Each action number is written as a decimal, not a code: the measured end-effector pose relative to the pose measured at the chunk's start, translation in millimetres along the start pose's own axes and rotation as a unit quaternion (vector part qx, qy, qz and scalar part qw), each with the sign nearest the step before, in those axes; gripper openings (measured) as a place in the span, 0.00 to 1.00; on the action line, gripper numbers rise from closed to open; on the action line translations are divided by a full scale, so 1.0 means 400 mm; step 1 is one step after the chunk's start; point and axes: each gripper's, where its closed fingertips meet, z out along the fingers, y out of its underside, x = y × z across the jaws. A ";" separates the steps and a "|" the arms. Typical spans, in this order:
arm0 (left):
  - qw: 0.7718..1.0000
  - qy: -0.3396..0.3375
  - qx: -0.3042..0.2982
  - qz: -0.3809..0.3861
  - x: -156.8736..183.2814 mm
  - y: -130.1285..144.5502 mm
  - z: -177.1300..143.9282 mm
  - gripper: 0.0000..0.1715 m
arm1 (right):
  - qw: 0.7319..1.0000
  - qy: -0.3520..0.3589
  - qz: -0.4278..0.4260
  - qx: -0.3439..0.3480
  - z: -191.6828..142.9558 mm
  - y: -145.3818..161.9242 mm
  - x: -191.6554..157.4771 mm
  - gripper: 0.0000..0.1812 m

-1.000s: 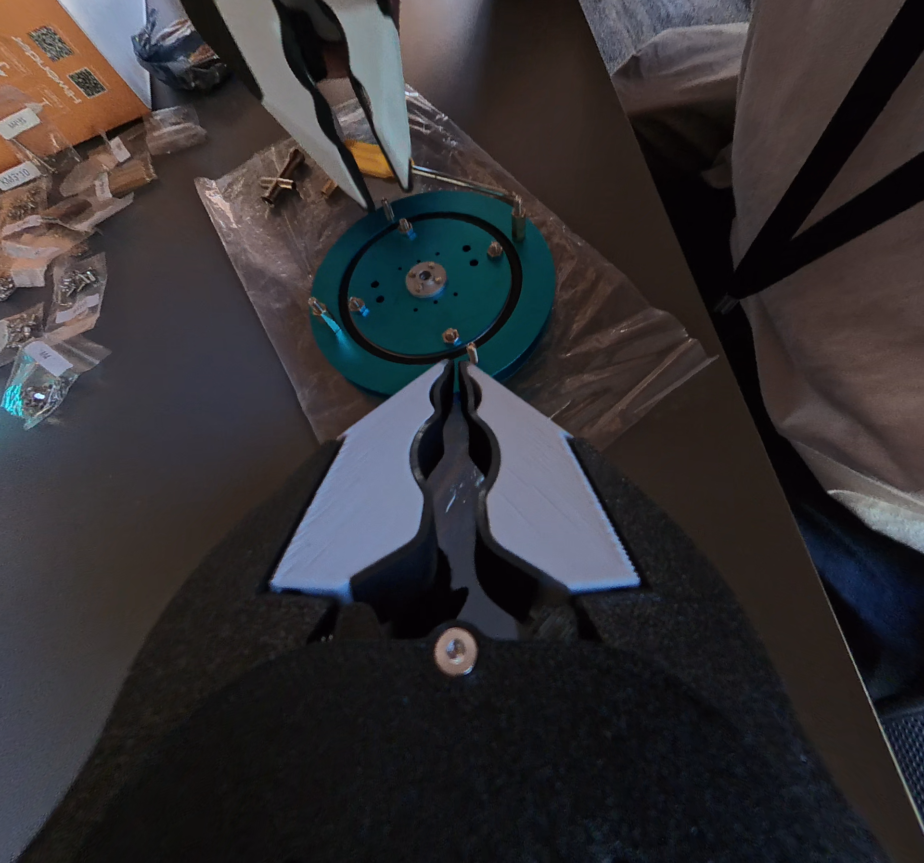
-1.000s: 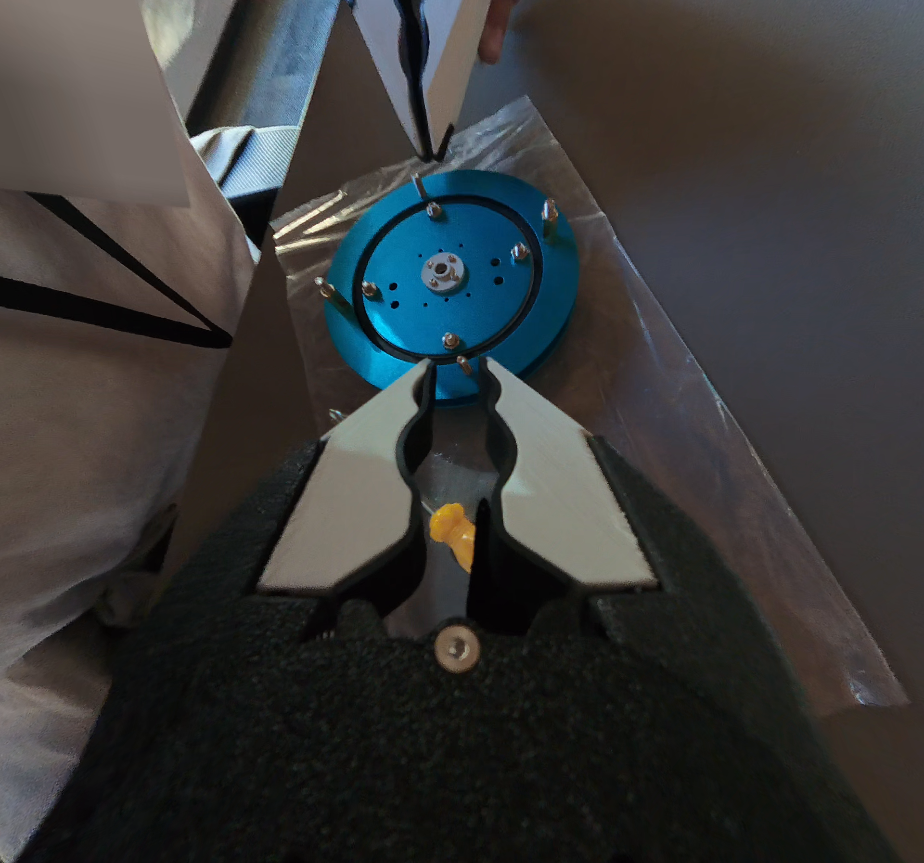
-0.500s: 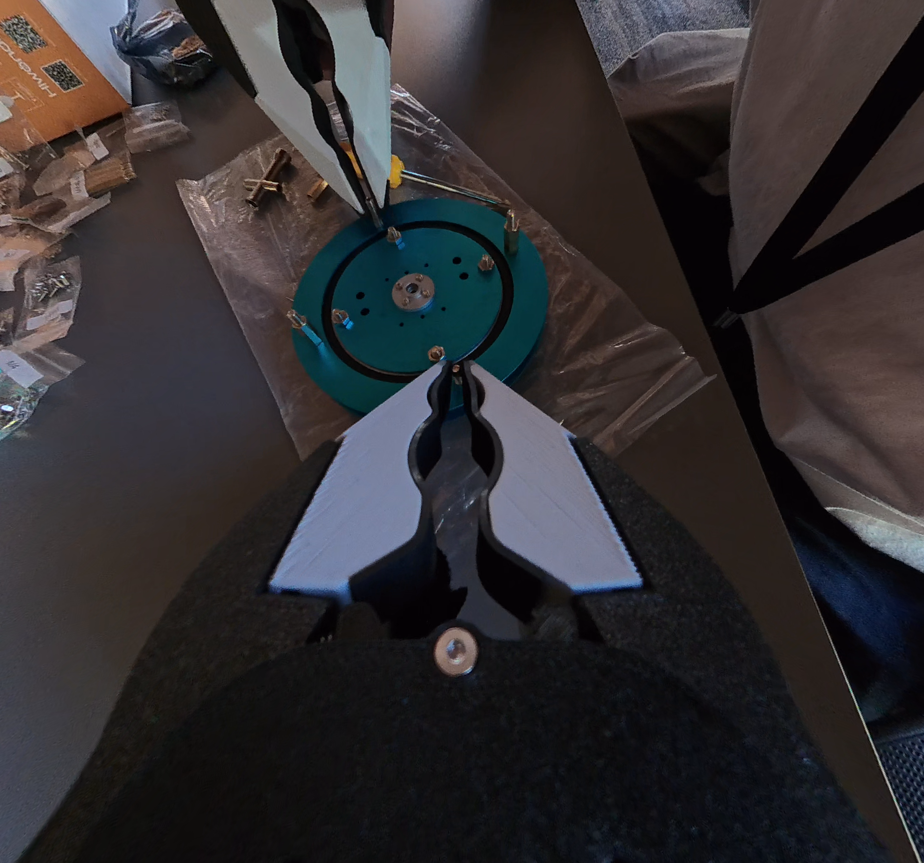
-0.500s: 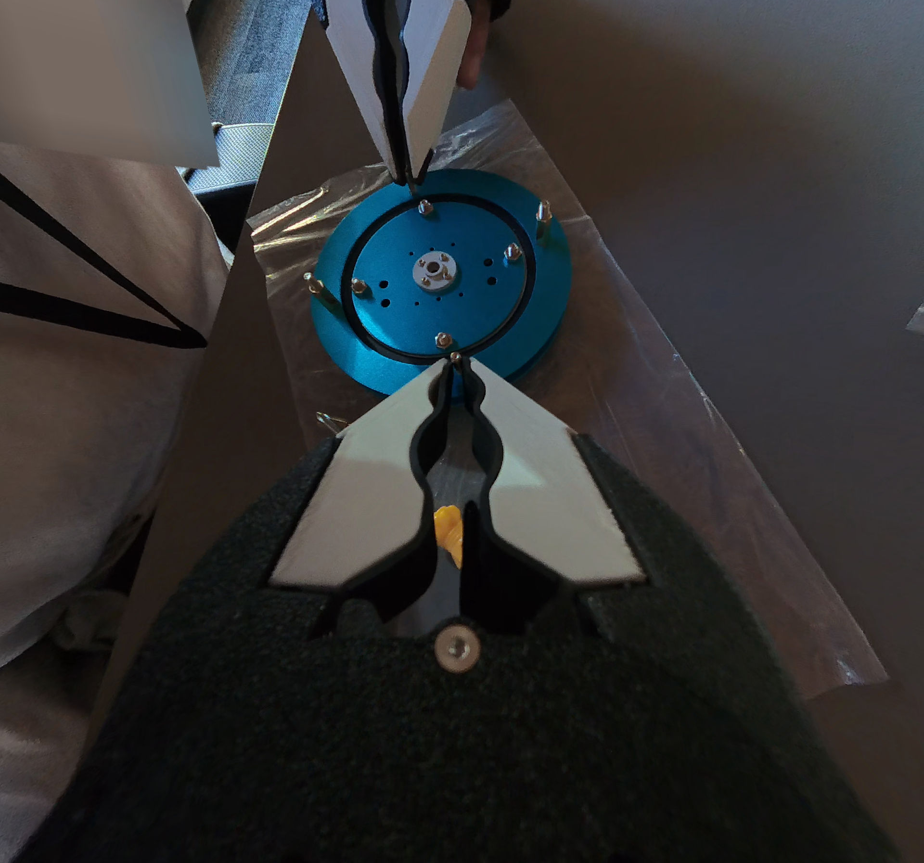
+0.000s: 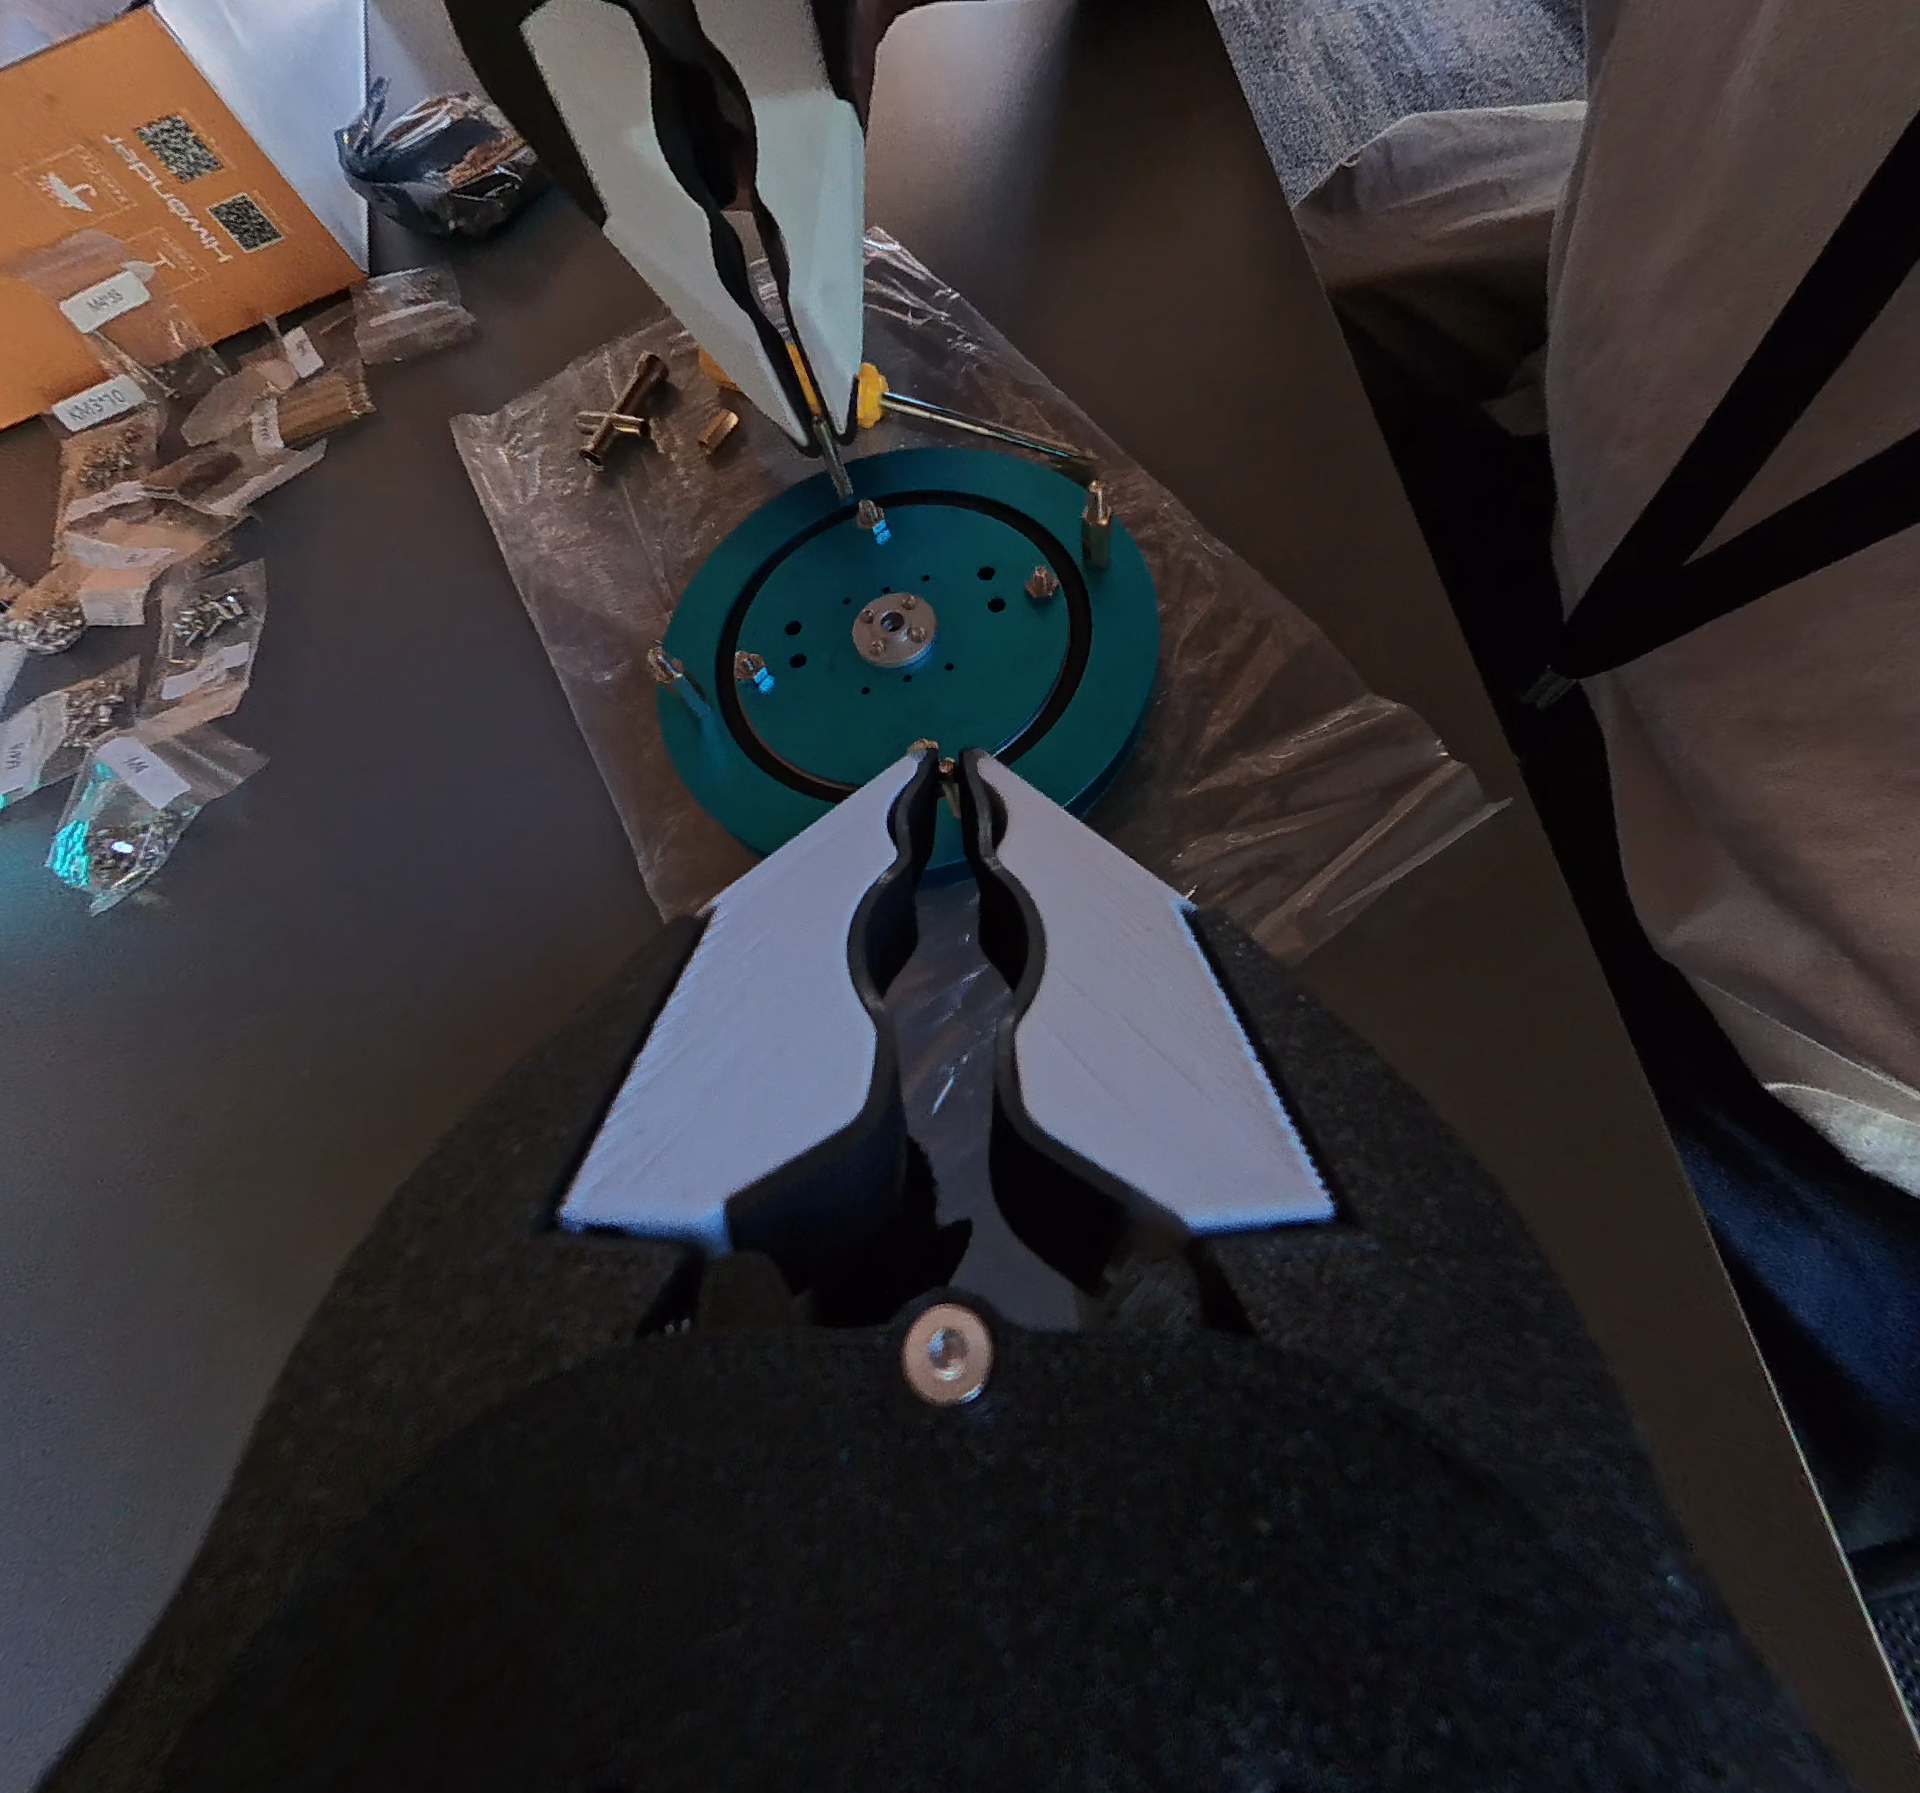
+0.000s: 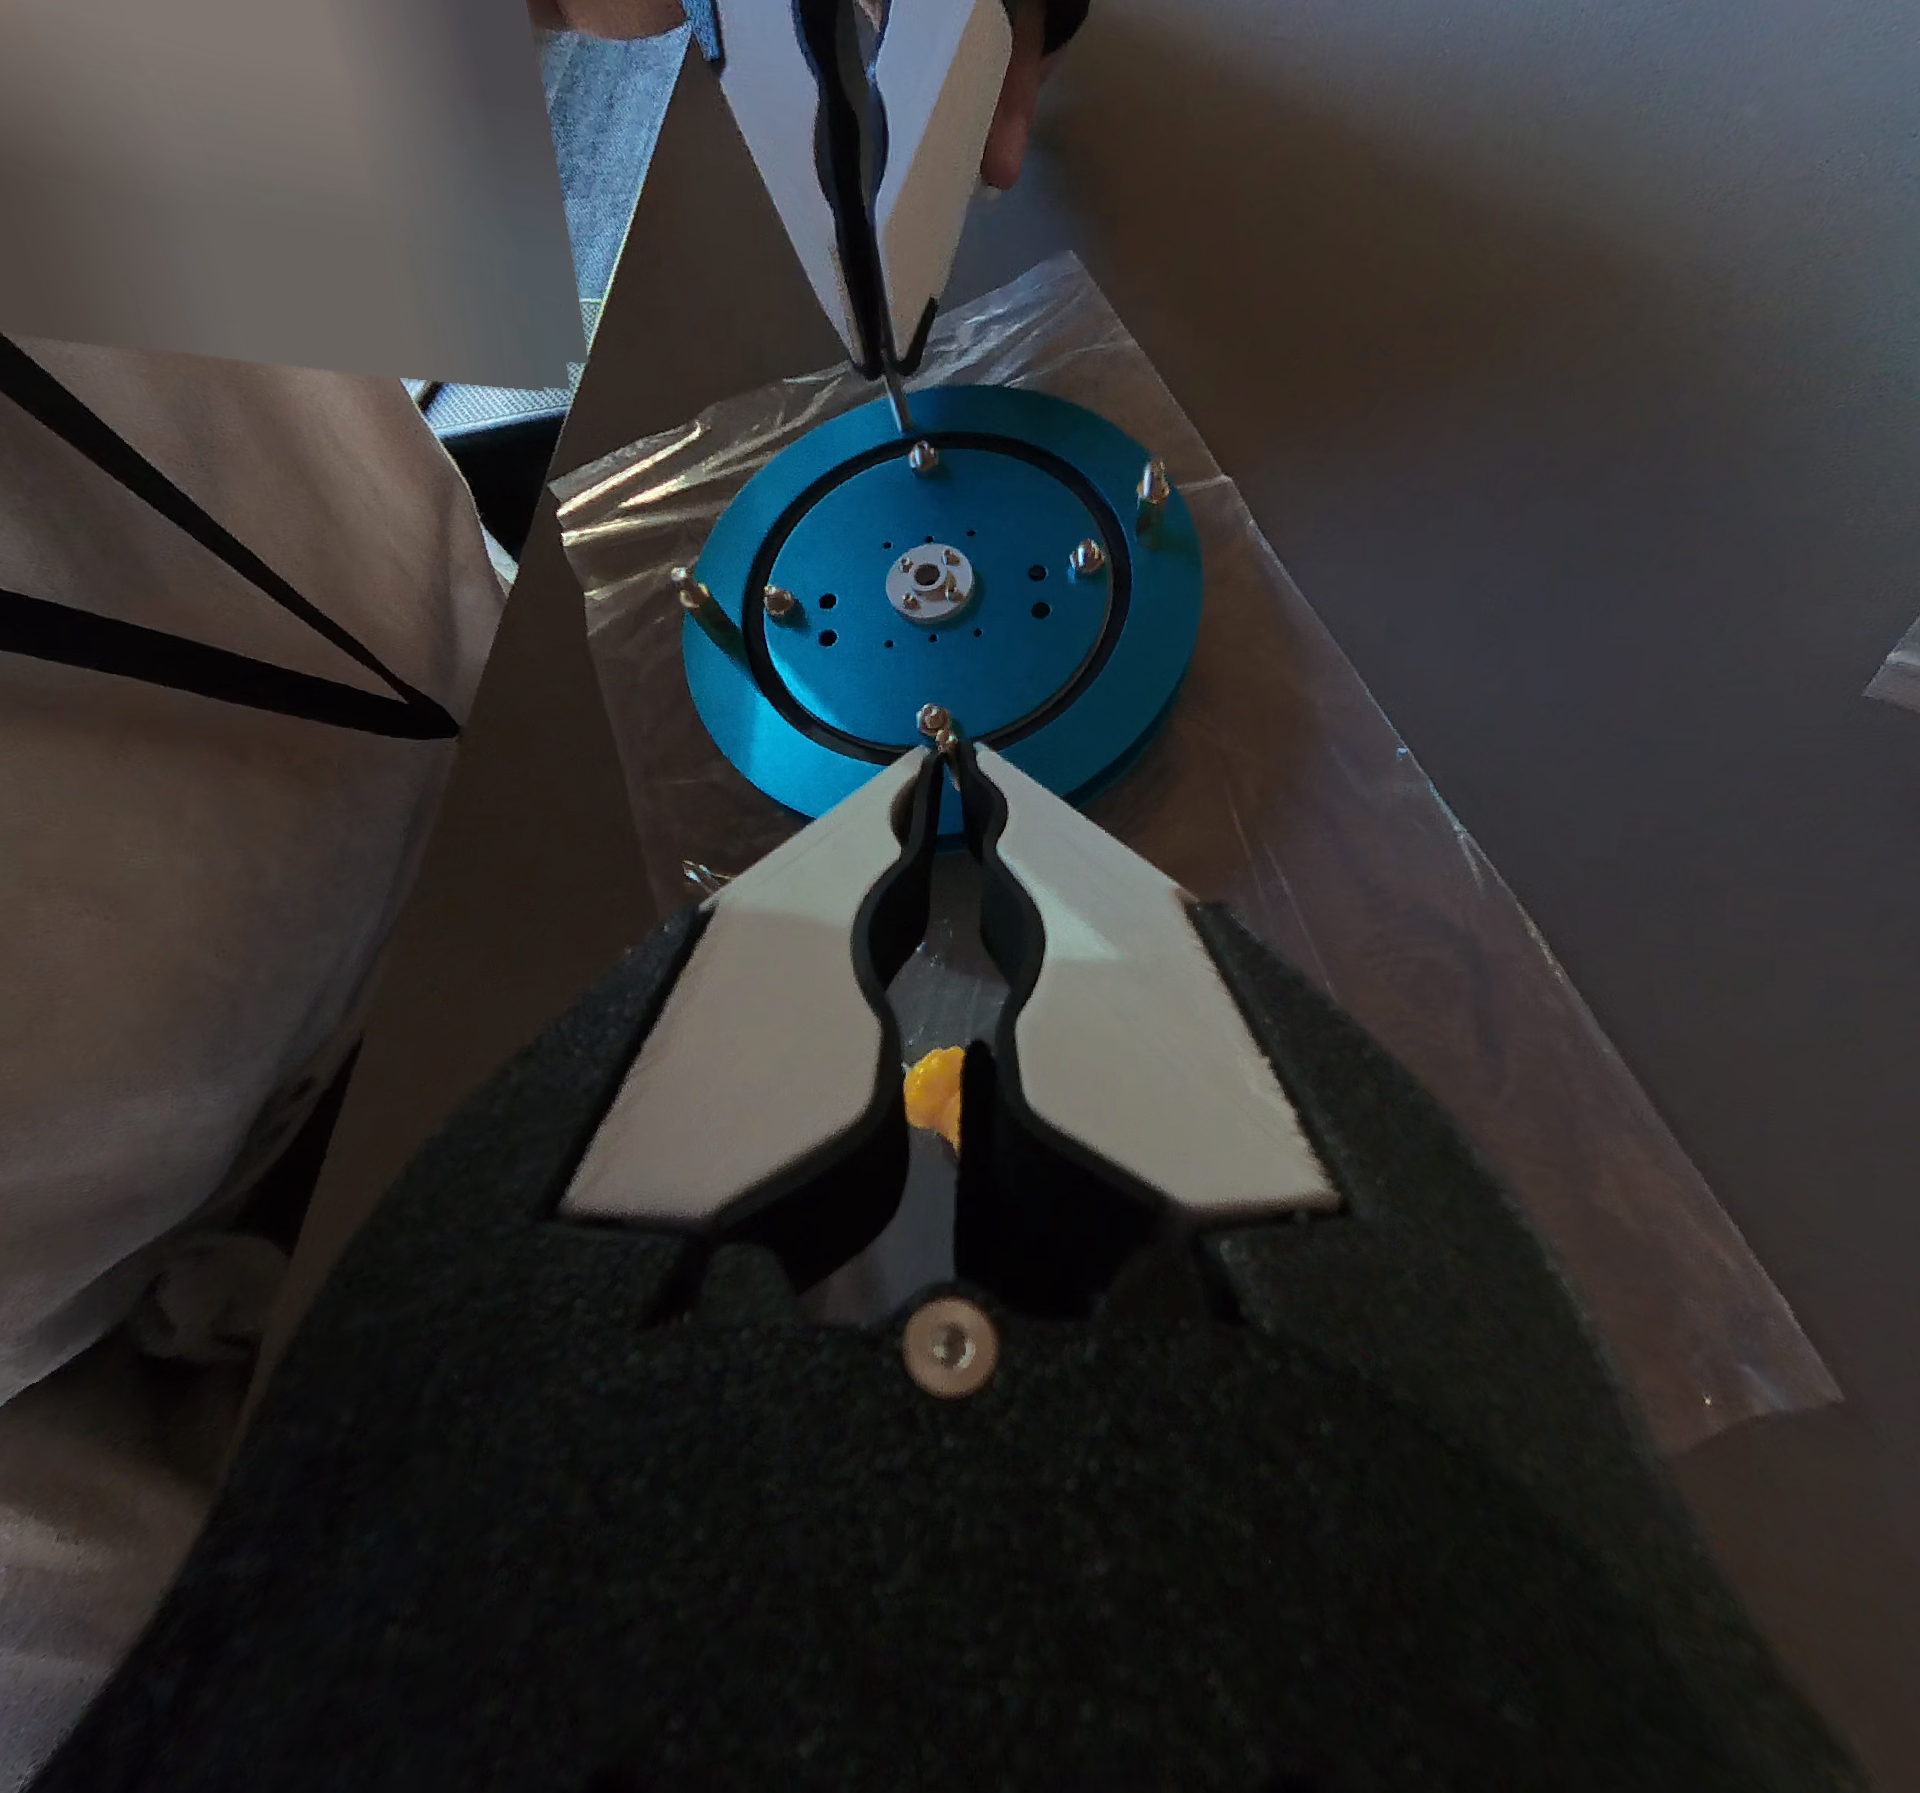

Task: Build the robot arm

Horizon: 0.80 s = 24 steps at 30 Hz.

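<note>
1. The left tool (image 5: pixel 943 775) sits at the lower centre of the left wrist view, its fingers clenched on a small brass standoff (image 5: pixel 947 779) at the near rim of a teal disc (image 5: pixel 1117 663).
2. The right tool (image 6: pixel 948 751) sits at the lower centre of the right wrist view, clenched on a thin standoff (image 6: pixel 945 741) at the disc's (image 6: pixel 1158 600) near rim in that view; in the left wrist view the same tool (image 5: pixel 826 429) comes down from the upper centre, pinching the thin post (image 5: pixel 837 474) at the far rim.
3. The disc lies flat in the middle of both frames on a clear plastic sheet (image 5: pixel 1299 704) spread over the dark tabletop (image 5: pixel 364 964).
4. A black ring (image 5: pixel 1081 621) circles the disc's inner part, and a silver hub (image 5: pixel 894 623) sits at its centre; further brass standoffs (image 5: pixel 1096 512) stand upright around the rim.
5. A screwdriver with a yellow handle (image 5: pixel 868 382) lies on the sheet just behind the disc, near loose brass parts (image 5: pixel 623 418).
6. At the upper left of the left wrist view stand an orange and white box (image 5: pixel 177 174) and small bags of hardware (image 5: pixel 135 808).
</note>
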 end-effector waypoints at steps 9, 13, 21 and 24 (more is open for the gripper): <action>1.000 -0.027 -0.014 0.008 -0.022 0.014 0.001 0.02 | 1.000 -0.010 0.001 -0.013 0.017 0.014 -0.011 0.01; 0.999 -0.030 -0.012 0.006 -0.026 0.012 -0.004 0.02 | 1.000 -0.003 -0.009 0.009 -0.003 -0.016 -0.018 0.01; 0.999 -0.039 -0.007 0.000 -0.037 0.009 -0.005 0.02 | 1.000 -0.011 0.001 0.003 -0.001 -0.006 -0.019 0.01; 0.999 -0.045 -0.006 -0.001 -0.043 0.011 -0.006 0.02 | 1.000 -0.014 0.006 0.006 -0.003 -0.005 -0.016 0.01</action>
